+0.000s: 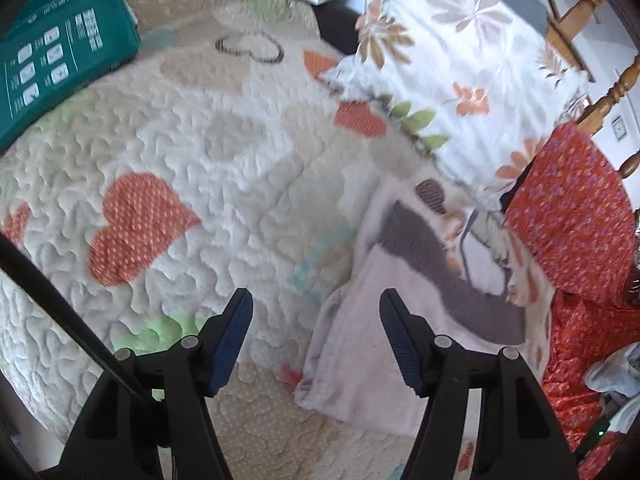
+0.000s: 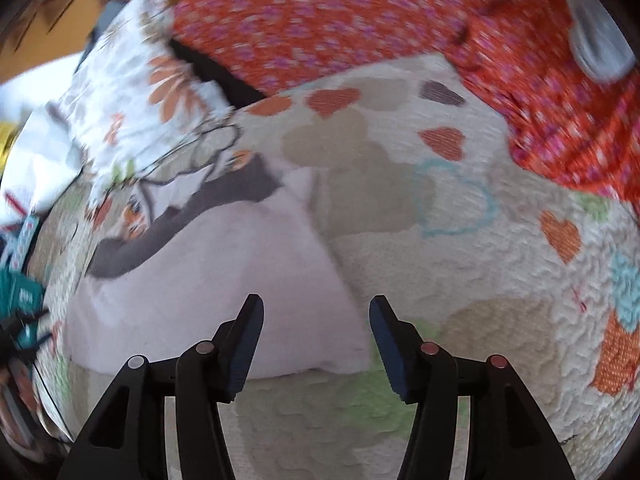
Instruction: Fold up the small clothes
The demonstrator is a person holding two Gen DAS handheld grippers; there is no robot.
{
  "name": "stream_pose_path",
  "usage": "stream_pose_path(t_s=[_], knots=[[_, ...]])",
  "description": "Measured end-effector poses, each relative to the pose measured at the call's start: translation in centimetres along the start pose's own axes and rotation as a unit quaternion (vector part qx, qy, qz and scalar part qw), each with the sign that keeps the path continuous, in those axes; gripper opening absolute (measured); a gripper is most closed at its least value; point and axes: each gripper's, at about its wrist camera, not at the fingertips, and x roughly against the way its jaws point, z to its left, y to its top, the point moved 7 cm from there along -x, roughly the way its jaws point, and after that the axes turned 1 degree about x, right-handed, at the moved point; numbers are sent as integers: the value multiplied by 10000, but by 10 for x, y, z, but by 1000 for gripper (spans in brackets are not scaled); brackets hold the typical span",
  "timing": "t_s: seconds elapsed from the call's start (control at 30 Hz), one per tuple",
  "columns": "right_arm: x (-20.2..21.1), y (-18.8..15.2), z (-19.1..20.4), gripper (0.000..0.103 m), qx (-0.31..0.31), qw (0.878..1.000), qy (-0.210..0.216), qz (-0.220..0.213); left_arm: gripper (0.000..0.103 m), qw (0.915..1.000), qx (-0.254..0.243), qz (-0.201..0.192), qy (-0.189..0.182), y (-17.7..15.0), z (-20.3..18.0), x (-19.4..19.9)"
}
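Observation:
A small pale pink garment (image 1: 360,344) with a grey band (image 1: 440,276) lies folded flat on the heart-patterned quilt (image 1: 192,152). In the left wrist view it sits just right of centre, under my left gripper's right finger. My left gripper (image 1: 316,300) is open and empty, hovering over the garment's left edge. In the right wrist view the same garment (image 2: 208,280) lies left of centre on the quilt (image 2: 480,280). My right gripper (image 2: 316,306) is open and empty above the garment's near right corner.
A floral white pillow (image 1: 460,60) lies beyond the garment. A red patterned cloth (image 1: 572,216) is heaped at the right, also in the right wrist view (image 2: 380,20). A green package (image 1: 60,56) sits at far left. A wooden chair (image 1: 592,12) stands behind.

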Motion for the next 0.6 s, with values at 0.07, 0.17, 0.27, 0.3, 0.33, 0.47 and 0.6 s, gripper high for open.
stream_pose_path(t_s=[0.07, 0.17, 0.27, 0.3, 0.33, 0.47, 0.6], knots=[[-1, -5, 27, 60, 428, 9990, 105, -57, 65, 9999, -55, -78, -39, 1, -3, 9], [-3, -19, 72, 60, 1038, 9942, 266, -70, 65, 9996, -144, -256, -13, 4, -2, 26], [-10, -34, 115, 60, 1356, 9889, 600, 89, 68, 9991, -55, -421, 49, 12, 12, 41], [-13, -39, 129, 60, 1486, 9864, 679, 152, 68, 9989, 7, -462, 76, 17, 18, 45], [-16, -46, 150, 60, 1688, 9827, 735, 207, 70, 9987, 58, -490, 101, 21, 26, 48], [-26, -66, 203, 60, 2229, 9710, 804, 318, 70, 9980, 248, -503, 276, 34, 53, 49], [-34, -75, 228, 60, 2769, 9574, 695, 430, 70, 9991, 309, -207, 197, 31, 59, 35]])
